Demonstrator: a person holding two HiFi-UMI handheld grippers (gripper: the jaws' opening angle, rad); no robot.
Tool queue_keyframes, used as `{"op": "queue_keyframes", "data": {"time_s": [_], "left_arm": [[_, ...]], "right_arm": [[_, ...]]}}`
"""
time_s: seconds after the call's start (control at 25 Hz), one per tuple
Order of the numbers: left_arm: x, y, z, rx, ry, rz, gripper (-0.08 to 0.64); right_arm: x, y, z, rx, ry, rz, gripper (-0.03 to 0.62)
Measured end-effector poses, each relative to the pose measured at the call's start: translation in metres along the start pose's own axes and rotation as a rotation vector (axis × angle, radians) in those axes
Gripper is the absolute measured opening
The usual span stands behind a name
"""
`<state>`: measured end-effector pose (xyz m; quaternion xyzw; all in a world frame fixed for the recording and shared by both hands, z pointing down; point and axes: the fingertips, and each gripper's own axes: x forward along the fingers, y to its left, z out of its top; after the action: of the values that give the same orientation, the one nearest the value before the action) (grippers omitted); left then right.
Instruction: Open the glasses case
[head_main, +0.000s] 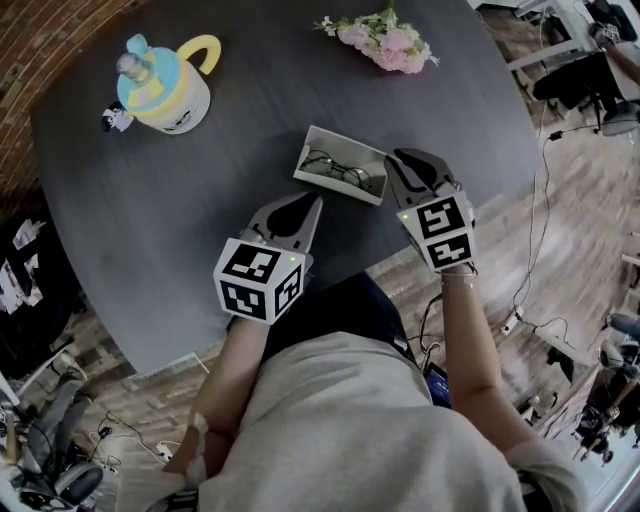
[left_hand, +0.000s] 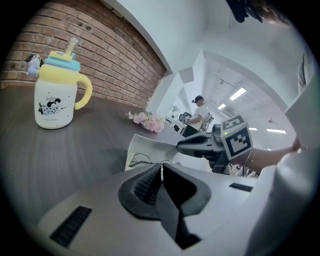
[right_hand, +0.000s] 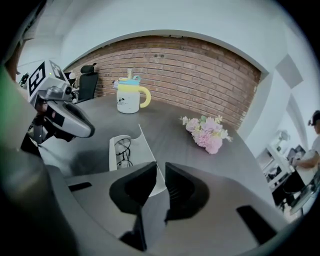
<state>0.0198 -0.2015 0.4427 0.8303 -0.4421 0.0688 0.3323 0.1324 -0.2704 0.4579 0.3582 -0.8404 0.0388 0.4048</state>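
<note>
White glasses case (head_main: 338, 192), its lid (right_hand: 146, 147) between fingers of right gripper (right_hand: 160, 170)

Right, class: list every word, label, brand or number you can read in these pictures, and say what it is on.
No text can be read.
Cup: a tiny line under its cartoon print, too blurred to read.
Marker cubes: black-and-white square patterns only, no letters or numbers.
Glasses case: no print shows.

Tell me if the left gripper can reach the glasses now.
Probably yes: the case lies open, the glasses sit bare inside, and the left gripper points at it with nothing between; its jaws are shut.
</note>
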Motion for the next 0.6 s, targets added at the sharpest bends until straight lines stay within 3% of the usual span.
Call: {"op": "queue_keyframes", "data": {"time_s": [0.6], "left_arm": [[-0.009, 0.001, -0.003, 0.022, -0.001, 0.008, 0.029]], "right_arm": [[0.028, -0.031, -0.011, 0.177, -0.004, -0.085, 0.071]]}}
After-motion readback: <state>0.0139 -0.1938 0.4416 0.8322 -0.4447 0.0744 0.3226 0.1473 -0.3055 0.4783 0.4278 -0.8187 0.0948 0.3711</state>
